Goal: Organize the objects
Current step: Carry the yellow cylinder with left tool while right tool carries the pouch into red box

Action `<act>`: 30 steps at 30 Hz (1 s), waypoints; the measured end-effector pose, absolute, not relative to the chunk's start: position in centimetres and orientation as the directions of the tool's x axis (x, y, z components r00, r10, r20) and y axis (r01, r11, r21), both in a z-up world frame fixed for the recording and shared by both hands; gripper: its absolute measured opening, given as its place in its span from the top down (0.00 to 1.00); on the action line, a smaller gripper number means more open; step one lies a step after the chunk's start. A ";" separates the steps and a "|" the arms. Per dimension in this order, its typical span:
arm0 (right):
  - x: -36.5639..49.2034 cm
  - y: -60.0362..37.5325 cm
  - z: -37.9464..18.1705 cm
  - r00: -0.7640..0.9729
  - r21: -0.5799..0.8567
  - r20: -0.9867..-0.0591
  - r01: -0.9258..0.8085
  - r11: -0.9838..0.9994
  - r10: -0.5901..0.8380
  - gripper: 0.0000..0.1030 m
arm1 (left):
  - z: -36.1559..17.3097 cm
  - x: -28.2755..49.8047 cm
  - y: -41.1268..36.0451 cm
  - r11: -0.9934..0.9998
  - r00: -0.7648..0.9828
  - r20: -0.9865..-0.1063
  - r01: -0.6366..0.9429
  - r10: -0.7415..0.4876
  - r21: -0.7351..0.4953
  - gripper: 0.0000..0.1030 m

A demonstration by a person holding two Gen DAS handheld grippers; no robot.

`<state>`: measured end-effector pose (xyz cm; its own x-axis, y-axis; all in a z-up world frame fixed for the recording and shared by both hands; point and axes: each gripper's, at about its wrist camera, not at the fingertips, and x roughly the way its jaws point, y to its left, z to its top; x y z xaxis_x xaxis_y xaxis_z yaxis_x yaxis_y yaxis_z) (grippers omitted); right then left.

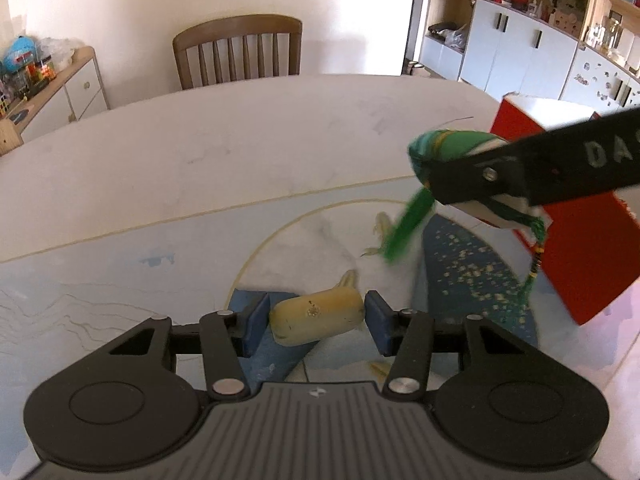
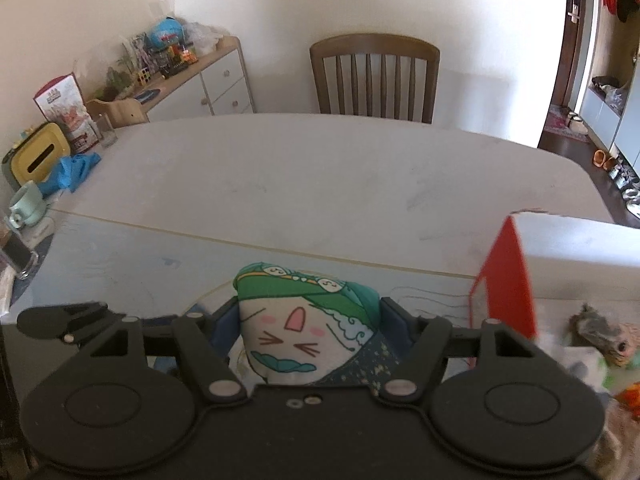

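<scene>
My left gripper (image 1: 316, 320) is shut on a small yellow plush toy (image 1: 316, 316), held just above the printed table mat (image 1: 120, 272). My right gripper (image 2: 308, 320) is shut on a green and white plush dumpling with a cartoon face (image 2: 296, 320). In the left wrist view the same dumpling (image 1: 448, 148) hangs in the right gripper's black fingers (image 1: 480, 184) at the upper right, green tassels dangling. A red box with a white inside (image 1: 580, 248) stands at the right, just behind it; it also shows in the right wrist view (image 2: 508, 280).
A wooden chair (image 2: 374, 76) stands at the table's far side. A yellow box (image 2: 36, 156), blue cloth (image 2: 72, 172), mint mug (image 2: 26, 204) and glass (image 2: 18, 256) sit on the table's left. More toys (image 2: 604, 340) lie right of the red box.
</scene>
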<state>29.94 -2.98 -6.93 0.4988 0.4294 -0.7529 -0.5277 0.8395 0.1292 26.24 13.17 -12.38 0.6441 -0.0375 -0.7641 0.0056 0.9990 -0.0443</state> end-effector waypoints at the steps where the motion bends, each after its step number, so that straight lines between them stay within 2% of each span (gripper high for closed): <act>1: 29.6 -3.5 -6.4 0.501 0.128 -0.749 -0.531 0.837 0.433 0.32 | -12.0 26.1 13.0 0.999 0.645 -0.763 0.006 -0.036 -0.042 0.50; 16: 26.9 -11.7 -0.3 0.573 0.105 -0.679 -0.544 0.833 0.459 0.32 | -4.5 24.3 8.2 0.997 0.692 -0.718 0.070 -0.074 -0.035 0.50; 30: 28.8 -20.4 1.9 0.678 0.045 -0.625 -0.464 0.885 0.388 0.32 | -0.1 26.7 0.8 0.989 0.733 -0.672 0.149 -0.106 0.007 0.50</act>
